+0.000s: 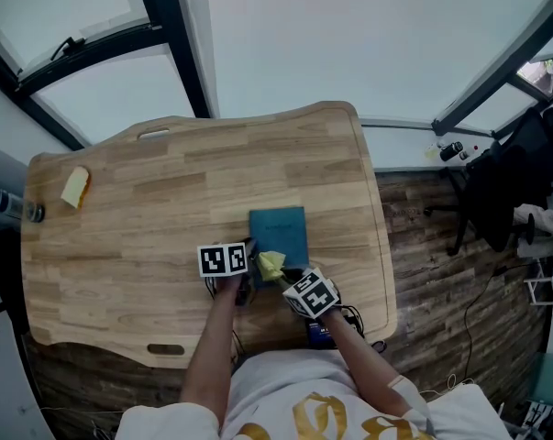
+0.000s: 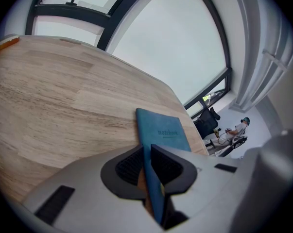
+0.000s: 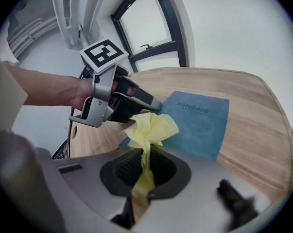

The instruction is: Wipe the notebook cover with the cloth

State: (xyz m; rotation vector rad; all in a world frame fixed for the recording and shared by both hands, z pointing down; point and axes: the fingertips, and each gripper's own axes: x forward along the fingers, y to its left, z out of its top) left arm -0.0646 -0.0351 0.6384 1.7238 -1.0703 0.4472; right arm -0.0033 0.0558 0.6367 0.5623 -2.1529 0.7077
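Teal notebook clamped by left claw on wooden table; right claw pinches yellow cloth.

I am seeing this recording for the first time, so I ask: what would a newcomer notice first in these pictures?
The blue notebook lies near the front edge of the wooden table, and the left gripper is shut on its near edge. Right beside it, the right gripper pinches a crumpled yellow cloth, held over the notebook's near part.
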